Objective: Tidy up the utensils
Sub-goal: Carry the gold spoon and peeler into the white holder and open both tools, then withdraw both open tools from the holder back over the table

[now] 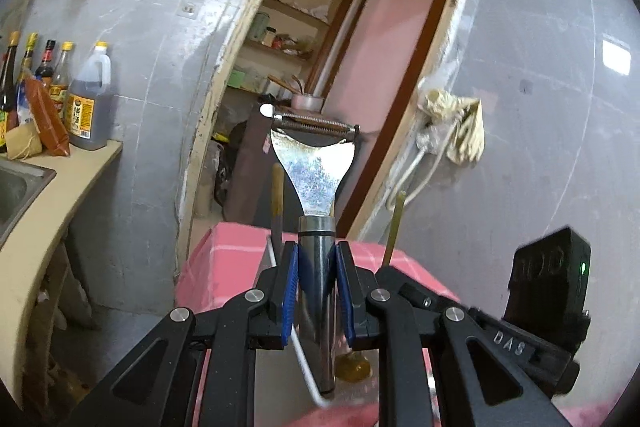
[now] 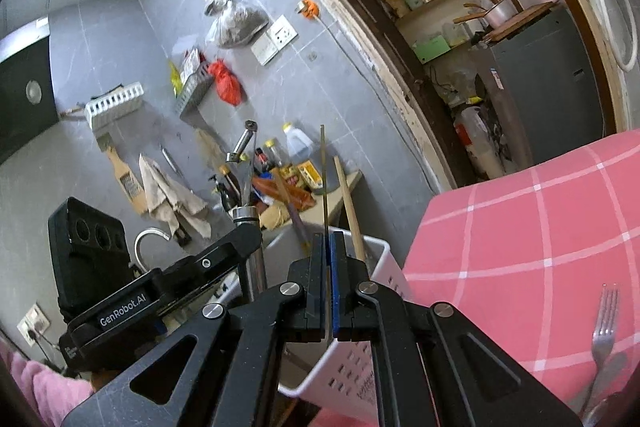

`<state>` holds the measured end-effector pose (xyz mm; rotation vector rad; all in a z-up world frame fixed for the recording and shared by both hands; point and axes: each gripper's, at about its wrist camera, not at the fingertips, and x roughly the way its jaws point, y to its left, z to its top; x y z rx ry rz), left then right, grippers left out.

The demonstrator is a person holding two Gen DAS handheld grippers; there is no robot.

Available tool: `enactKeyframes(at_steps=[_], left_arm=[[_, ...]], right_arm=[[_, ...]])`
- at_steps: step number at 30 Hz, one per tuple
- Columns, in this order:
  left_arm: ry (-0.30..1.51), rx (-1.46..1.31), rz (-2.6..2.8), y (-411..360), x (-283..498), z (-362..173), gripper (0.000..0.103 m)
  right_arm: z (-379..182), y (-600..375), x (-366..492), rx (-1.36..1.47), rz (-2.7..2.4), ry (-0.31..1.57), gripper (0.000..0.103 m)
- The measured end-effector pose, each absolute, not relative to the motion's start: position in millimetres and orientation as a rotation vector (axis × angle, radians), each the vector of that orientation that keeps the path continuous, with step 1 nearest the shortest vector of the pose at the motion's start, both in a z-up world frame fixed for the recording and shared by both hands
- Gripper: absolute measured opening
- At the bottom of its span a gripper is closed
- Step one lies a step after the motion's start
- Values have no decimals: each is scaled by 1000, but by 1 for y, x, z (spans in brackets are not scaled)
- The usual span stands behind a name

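My left gripper (image 1: 317, 259) is shut on a metal peeler (image 1: 314, 163) by its round steel handle, blade end up, over a white utensil basket (image 1: 276, 263). The peeler also shows in the right wrist view (image 2: 245, 163), held by the left gripper. My right gripper (image 2: 329, 247) is shut on a thin chopstick (image 2: 325, 179) that stands upright over the white basket (image 2: 372, 259). Other chopsticks (image 2: 348, 203) lean in the basket. A fork (image 2: 604, 323) lies on the pink checked cloth (image 2: 520, 227) at lower right.
A counter (image 1: 52, 195) with a sink (image 1: 16, 183) and several sauce bottles (image 1: 86, 99) is at left. An open doorway (image 1: 320, 67) with shelves lies behind. A dark cabinet (image 2: 552, 83) stands in the doorway. Bags and racks hang on the grey tiled wall (image 2: 120, 27).
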<state>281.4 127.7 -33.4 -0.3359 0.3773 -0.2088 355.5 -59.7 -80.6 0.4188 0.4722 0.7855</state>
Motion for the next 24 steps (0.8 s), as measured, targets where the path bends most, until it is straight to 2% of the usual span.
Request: enactKeyframes(at_steps=[8, 11, 12, 14, 16, 17, 19, 20, 22, 24], left_arm=[[434, -303, -225, 126, 270, -30, 20], [436, -311, -222, 127, 265, -26, 35], [432, -317, -217, 128, 262, -25, 44], [423, -338, -214, 130, 256, -22, 49], [424, -333, -196, 127, 252, -19, 52], [422, -325, -184, 125, 250, -17, 57], [409, -308, -153, 119, 245, -13, 69], [402, -302, -138, 117, 242, -12, 78], [388, -289, -104, 110, 237, -8, 94], [369, -273, -62, 99, 230, -5, 100]], right_arm=[[-79, -63, 350, 372, 786, 499, 4], [-76, -68, 345, 367, 770, 499, 5], [-74, -70, 343, 364, 760, 497, 8], [-69, -76, 338, 357, 735, 486, 20], [-62, -85, 329, 344, 699, 463, 40], [-59, -89, 325, 337, 685, 452, 41], [-50, -99, 316, 307, 632, 432, 51], [-46, -104, 311, 292, 604, 421, 56], [-37, -116, 301, 270, 547, 394, 72], [-29, -131, 288, 247, 485, 368, 77]])
